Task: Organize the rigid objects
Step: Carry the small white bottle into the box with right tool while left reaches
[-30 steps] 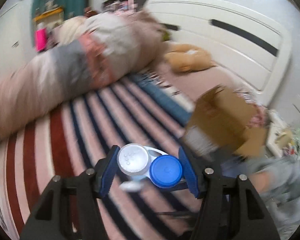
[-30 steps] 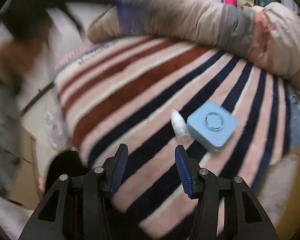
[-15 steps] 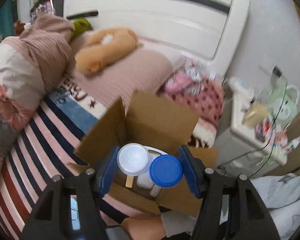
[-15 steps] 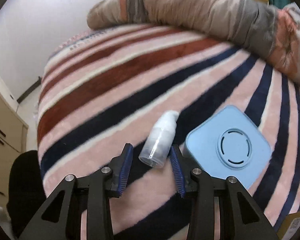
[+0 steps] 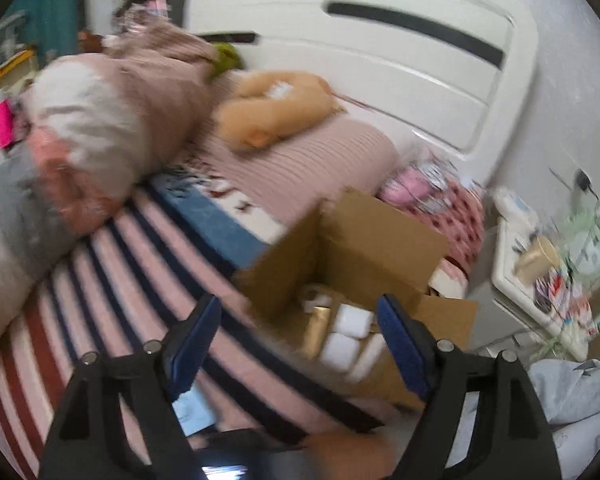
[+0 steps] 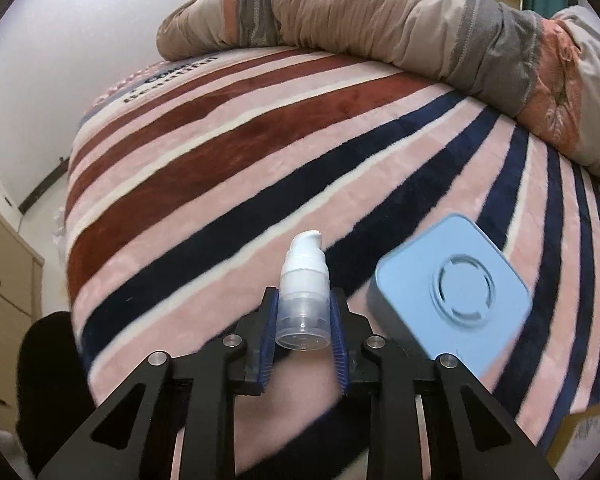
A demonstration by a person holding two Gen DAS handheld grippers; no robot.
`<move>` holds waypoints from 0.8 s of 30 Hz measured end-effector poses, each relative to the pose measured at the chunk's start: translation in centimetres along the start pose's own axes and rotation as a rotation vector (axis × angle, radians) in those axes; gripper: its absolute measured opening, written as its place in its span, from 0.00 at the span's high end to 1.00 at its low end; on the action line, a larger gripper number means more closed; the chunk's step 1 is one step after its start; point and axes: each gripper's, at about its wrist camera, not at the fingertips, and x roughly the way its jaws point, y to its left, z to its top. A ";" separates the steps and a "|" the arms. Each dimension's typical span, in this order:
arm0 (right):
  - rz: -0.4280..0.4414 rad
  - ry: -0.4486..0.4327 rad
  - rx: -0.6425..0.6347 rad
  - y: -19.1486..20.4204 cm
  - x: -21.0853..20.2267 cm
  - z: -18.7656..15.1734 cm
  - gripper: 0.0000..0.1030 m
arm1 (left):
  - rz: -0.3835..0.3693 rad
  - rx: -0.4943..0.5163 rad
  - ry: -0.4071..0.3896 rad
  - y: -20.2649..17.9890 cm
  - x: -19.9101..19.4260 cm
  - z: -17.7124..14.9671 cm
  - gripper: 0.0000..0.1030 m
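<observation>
My right gripper (image 6: 303,318) is shut on a small white pump bottle (image 6: 303,284) with a clear cap, just above the striped blanket (image 6: 220,152). A light blue square case (image 6: 452,292) lies on the blanket just right of it. My left gripper (image 5: 300,332) is open and empty, near an open cardboard box (image 5: 364,248) at the bed's edge. Inside the box lie white containers (image 5: 352,320) and a gold item (image 5: 318,328). A corner of the blue case (image 5: 192,408) shows behind the left finger.
A rolled duvet (image 6: 380,12) runs along the far side of the bed. A tan plush toy (image 5: 272,108) lies by the white headboard (image 5: 380,40). A cluttered white nightstand (image 5: 540,272) stands right of the box. A beige cabinet (image 6: 0,280) stands at the left.
My left gripper has let go of the blue-and-white lidded case over the box and now stands open and empty. My right gripper has closed on the pump bottle.
</observation>
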 end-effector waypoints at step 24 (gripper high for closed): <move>-0.360 -0.117 0.328 -10.8 -25.7 -5.9 0.81 | 0.236 -0.322 0.174 11.3 11.6 -15.6 0.20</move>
